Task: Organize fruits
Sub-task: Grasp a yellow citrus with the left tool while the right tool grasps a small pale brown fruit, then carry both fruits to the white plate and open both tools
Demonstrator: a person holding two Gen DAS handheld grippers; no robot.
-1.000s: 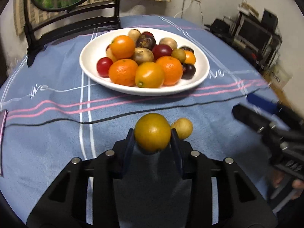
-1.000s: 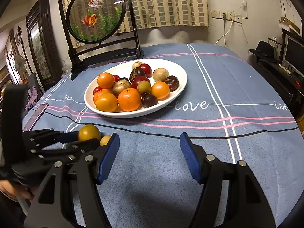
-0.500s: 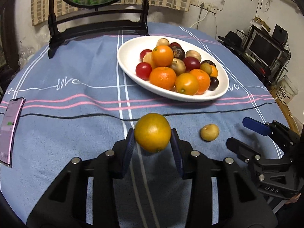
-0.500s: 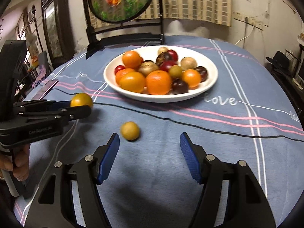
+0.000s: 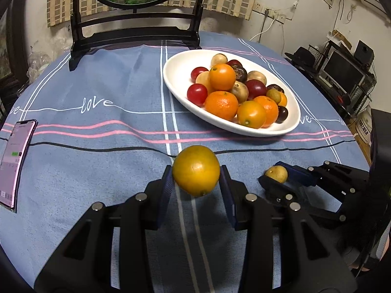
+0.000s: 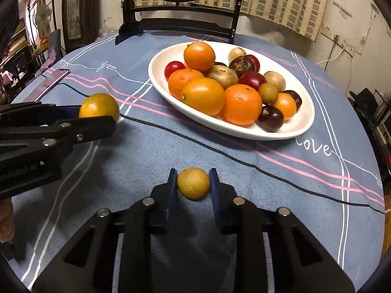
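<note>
My left gripper (image 5: 196,180) is shut on a yellow-orange citrus fruit (image 5: 196,170) and holds it above the blue tablecloth; the fruit also shows in the right wrist view (image 6: 99,105). My right gripper (image 6: 193,183) is shut on a small tan round fruit (image 6: 193,183), low over the cloth; the small fruit also shows in the left wrist view (image 5: 276,173). A white oval plate (image 5: 176,73) piled with oranges, red and dark fruits stands beyond both grippers, also in the right wrist view (image 6: 303,122).
A phone (image 5: 14,161) lies at the table's left edge. A black stand with a round fish picture (image 5: 136,29) is at the table's far side. A thin black cable (image 6: 244,161) crosses the cloth in front of the plate. Shelves with electronics (image 5: 347,73) stand at right.
My right gripper moved in and closed on the small tan fruit, which lay loose on the cloth before. My left gripper swung left with the citrus fruit still in it.
</note>
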